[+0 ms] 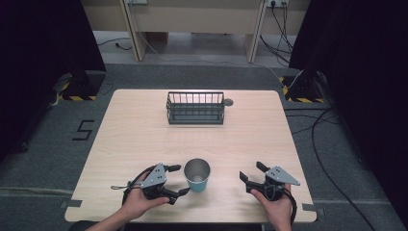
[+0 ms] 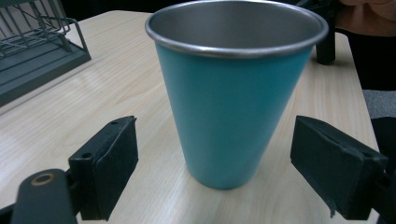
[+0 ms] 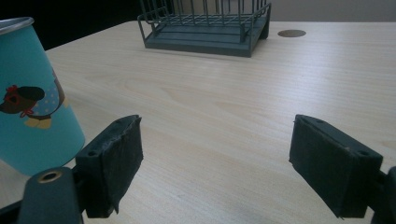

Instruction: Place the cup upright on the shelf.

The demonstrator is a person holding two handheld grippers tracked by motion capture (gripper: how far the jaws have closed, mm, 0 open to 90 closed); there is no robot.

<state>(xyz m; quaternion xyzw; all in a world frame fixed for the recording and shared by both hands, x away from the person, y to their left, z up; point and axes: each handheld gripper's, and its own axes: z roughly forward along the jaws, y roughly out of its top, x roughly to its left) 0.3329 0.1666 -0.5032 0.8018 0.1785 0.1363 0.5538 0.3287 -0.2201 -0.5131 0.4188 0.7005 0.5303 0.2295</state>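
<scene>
The person's left hand [image 1: 139, 199] is holding the left tongs [image 1: 179, 179] low near the counter's [image 1: 134, 134] front edge, jaws spread wide on either side of the teal cup [image 1: 197, 175] without touching it. The cup is standing upright, its long axis vertical, its steel mouth opening upward and narrow base resting on the wood. A cartoon figure in a dotted dress is showing on its side; no writing is readable. The right tongs [image 1: 251, 173] are lying low, spread and holding nothing, pointing toward the wire rack [image 1: 196, 108].
</scene>
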